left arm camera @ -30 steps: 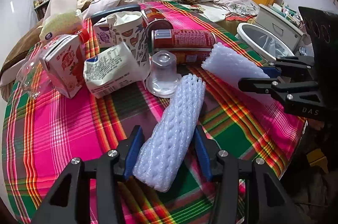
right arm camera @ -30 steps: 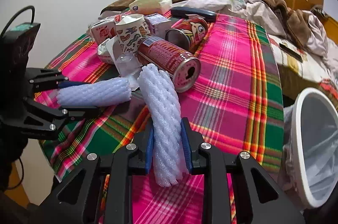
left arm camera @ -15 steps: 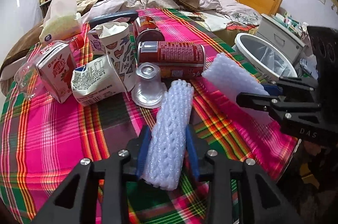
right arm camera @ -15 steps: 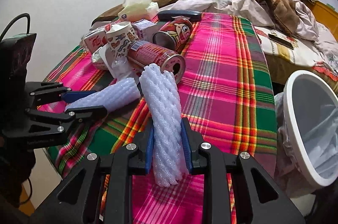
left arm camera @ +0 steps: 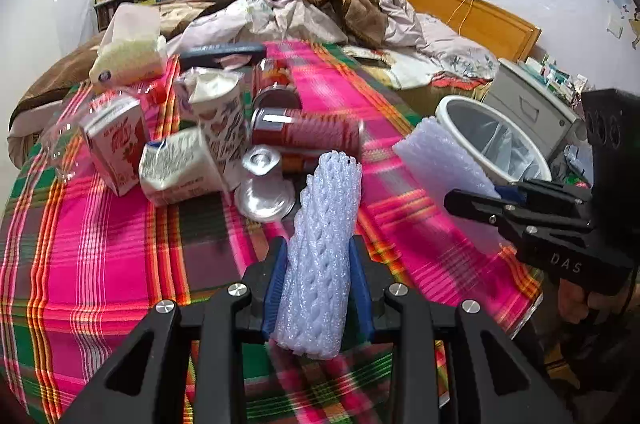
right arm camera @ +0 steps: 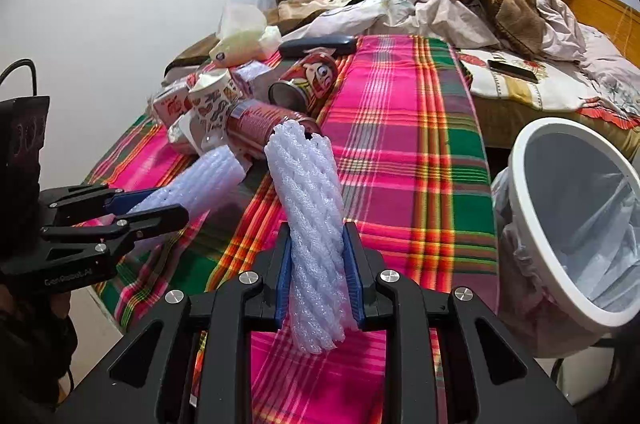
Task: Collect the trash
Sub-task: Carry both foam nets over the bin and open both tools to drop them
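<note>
My left gripper (left arm camera: 318, 280) is shut on a white foam net sleeve (left arm camera: 322, 248) and holds it above the plaid tablecloth. My right gripper (right arm camera: 318, 272) is shut on a second white foam net sleeve (right arm camera: 312, 224), lifted over the table's near right part. Each gripper shows in the other's view: the right one (left arm camera: 476, 200) with its sleeve (left arm camera: 444, 168), the left one (right arm camera: 148, 204) with its sleeve (right arm camera: 200, 184). A white bin with a clear liner (right arm camera: 576, 216) stands off the table's right edge; it also shows in the left wrist view (left arm camera: 492, 140).
A pile of trash lies on the plaid tablecloth (left arm camera: 100, 244): a red can on its side (left arm camera: 308, 136), a clear plastic cup upside down (left arm camera: 264, 184), milk cartons (left arm camera: 116, 140), a paper cup (left arm camera: 220, 116), a second can (right arm camera: 308, 80). An unmade bed (right arm camera: 440, 8) lies behind.
My left gripper closed on the foam sleeve and lifted it off the cloth. My right gripper rose and drew back toward the bin with its sleeve.
</note>
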Demonstrator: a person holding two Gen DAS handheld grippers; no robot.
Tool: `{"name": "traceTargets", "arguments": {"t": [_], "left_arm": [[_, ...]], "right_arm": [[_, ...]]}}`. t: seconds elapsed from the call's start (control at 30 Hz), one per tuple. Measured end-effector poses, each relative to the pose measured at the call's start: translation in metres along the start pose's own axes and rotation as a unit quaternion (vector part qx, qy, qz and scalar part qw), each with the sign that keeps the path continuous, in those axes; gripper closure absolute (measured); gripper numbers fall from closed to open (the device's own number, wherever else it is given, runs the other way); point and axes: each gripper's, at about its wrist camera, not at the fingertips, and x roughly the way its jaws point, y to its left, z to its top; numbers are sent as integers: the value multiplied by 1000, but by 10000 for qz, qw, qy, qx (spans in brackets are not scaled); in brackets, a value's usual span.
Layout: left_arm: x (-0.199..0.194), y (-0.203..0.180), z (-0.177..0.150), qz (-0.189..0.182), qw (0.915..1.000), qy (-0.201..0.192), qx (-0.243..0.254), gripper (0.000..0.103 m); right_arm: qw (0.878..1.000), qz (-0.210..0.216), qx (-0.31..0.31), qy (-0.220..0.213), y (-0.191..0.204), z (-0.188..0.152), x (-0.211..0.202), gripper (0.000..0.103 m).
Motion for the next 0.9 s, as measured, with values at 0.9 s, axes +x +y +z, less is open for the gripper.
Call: {"name": "traceTargets", "arguments": {"t": [0.9], "left_arm": [[23,-127,74,-460,9958,-609,499,70]], "right_arm": [[9812,-1298,1112,-893,-109,8,-72,78]]}}
